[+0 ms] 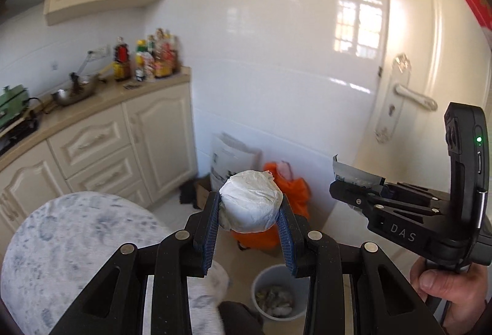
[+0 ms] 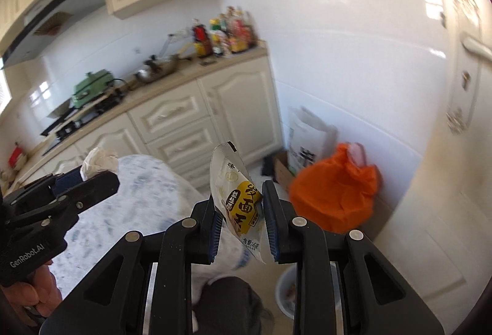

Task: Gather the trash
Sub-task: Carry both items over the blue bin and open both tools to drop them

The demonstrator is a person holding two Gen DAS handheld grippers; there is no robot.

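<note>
My left gripper [image 1: 250,205] is shut on a crumpled white paper ball [image 1: 250,204], pressed between its blue pads. That ball shows again in the right wrist view as a white wad [image 2: 100,161] at the left gripper's [image 2: 92,172] tip. In my right gripper [image 2: 240,199], shut, stands a white and yellow snack wrapper [image 2: 238,196], upright between the pads. The left wrist view shows the right gripper [image 1: 338,189] at the right with the wrapper's edge [image 1: 353,172] sticking out. A small white trash bin [image 1: 278,293] with scraps inside stands on the floor below both grippers; it appears also as the bin [image 2: 286,295].
A round table with a mottled white cloth [image 1: 70,252] lies at lower left. An orange plastic bag [image 2: 335,196] and a white paper bag [image 2: 310,138] sit on the floor by the tiled wall. Cream cabinets [image 1: 101,144] run left; a white door [image 1: 430,89] is at right.
</note>
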